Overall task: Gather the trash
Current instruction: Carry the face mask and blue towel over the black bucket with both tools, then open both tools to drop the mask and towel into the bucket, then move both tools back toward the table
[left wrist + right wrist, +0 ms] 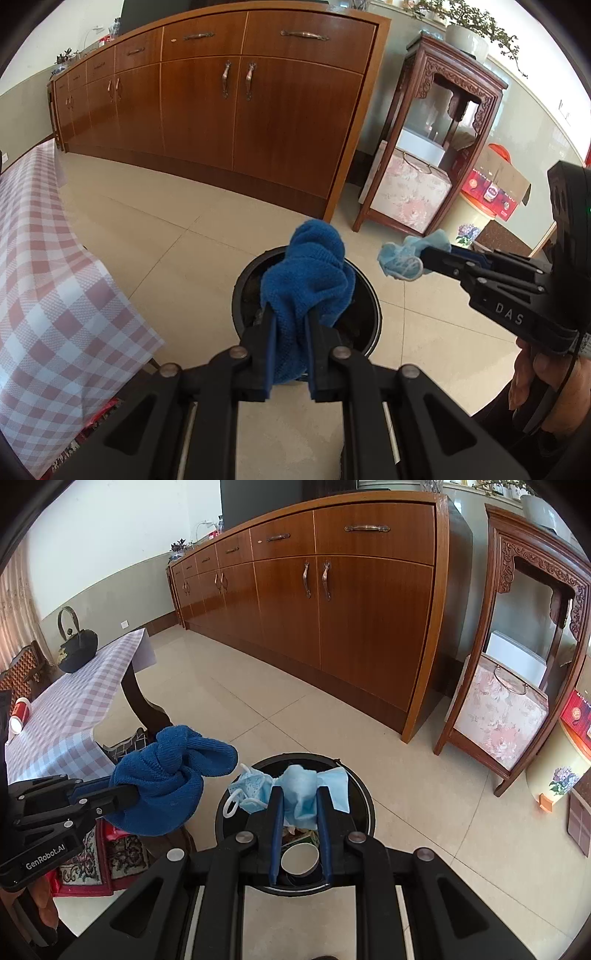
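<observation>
Both tongs hang clamped over the black trash bin (364, 801), left gripper (290, 328) pinching a knotted blue cloth (306, 273), right gripper (300, 801) nearer-centred, squeezing a crumpled face mask (299, 786) directly above the opening.

Domestic dining or living room: long brown wooden sideboard (332, 590) on beige tiled floor (424, 812), carved dark wooden stand (436, 140), table with pink checked cloth (70, 709), black cast-iron teapot (75, 646).
</observation>
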Motion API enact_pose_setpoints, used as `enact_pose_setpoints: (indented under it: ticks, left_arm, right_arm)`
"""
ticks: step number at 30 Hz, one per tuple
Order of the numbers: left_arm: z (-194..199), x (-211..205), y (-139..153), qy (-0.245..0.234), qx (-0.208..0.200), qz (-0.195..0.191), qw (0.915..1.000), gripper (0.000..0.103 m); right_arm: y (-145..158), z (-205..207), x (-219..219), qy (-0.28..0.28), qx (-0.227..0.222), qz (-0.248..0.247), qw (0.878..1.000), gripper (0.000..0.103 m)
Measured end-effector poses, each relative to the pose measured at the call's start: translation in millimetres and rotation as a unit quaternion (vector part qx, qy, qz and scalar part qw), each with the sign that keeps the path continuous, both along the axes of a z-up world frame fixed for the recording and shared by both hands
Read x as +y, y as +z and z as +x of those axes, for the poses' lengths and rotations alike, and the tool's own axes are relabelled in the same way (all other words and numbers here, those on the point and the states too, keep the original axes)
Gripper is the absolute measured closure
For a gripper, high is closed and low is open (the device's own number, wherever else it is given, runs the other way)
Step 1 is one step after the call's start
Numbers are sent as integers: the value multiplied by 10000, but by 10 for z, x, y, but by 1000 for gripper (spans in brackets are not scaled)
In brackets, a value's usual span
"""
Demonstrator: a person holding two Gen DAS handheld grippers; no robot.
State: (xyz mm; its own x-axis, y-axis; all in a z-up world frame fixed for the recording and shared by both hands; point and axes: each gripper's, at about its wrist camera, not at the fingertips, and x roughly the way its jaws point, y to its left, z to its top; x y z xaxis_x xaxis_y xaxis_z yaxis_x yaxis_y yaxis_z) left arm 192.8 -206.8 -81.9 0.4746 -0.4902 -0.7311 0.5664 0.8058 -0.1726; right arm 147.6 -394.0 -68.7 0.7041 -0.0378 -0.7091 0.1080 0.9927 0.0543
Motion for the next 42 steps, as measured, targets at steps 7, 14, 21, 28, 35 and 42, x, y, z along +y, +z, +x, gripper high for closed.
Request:
enact_pose_setpoints:
  ticks: [7, 14, 21, 28, 35, 42]
  left_arm:
    - [157, -110, -209, -40, 265, 190, 9995, 88]
    - [314, -208, -409, 11, 515, 366, 9980, 88]
    - [424, -246, -515, 63, 651, 494, 9966, 88]
    - [566, -388, -788, 43, 978, 819, 9918, 66]
    - [293, -118, -627, 558, 381, 1099, 9916, 5]
    - [60, 207, -399, 840, 145, 953, 9918, 2]
  right_arm:
    - [-281, 195, -80, 88, 345, 12, 9994, 85]
    - [-621, 433, -139, 202, 732, 97, 9971, 85]
    - [-846, 573, -115, 336, 992, 100, 9944, 84]
    - [-1060, 728, -118, 483, 1173, -17, 9919, 80]
    - [-1149, 694, -344, -101, 1425, -340, 9892, 14]
    - [-879, 514, -246, -226, 1111, -361, 9929, 0]
